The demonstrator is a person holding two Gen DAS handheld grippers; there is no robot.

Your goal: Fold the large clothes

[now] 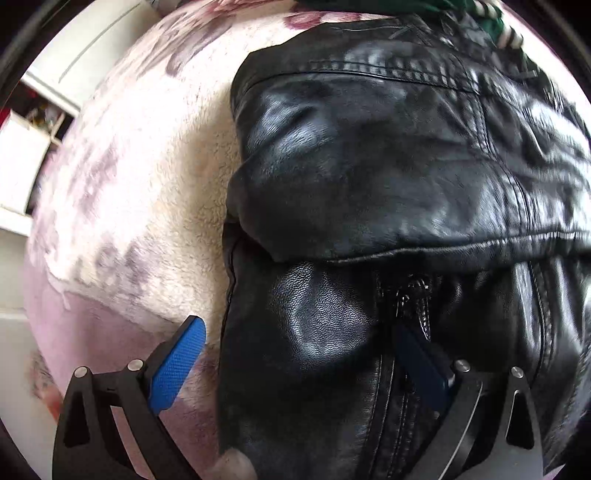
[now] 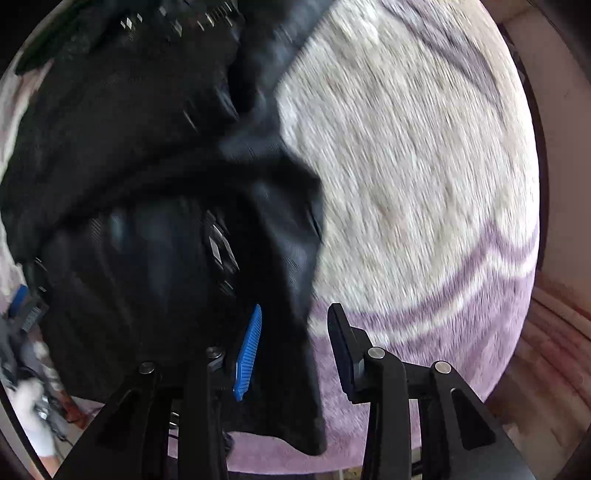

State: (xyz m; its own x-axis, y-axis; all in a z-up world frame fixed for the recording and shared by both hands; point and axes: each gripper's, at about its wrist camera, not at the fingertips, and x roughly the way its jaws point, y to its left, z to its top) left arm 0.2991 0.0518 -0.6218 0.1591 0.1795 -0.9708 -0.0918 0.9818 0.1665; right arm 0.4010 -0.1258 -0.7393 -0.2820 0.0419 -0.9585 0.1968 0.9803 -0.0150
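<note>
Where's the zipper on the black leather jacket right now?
In the left wrist view, the zipper runs down the jacket at lower centre, beside the left gripper.

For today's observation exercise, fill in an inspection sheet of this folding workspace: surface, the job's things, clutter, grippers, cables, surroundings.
Surface: fluffy cream blanket with purple floral pattern and purple border.
Job's things: black leather jacket, partly folded over, zip showing; it lies on the blanket.
Clutter: green-and-white garment beyond the jacket.
Grippers: left gripper open, its jaws straddling the jacket's edge; right gripper open, dark fabric hanging between its jaws, no pad seen pressing it.
Cables: nothing seen.
Surroundings: white shelving on one side; wooden surface on the other.
</note>
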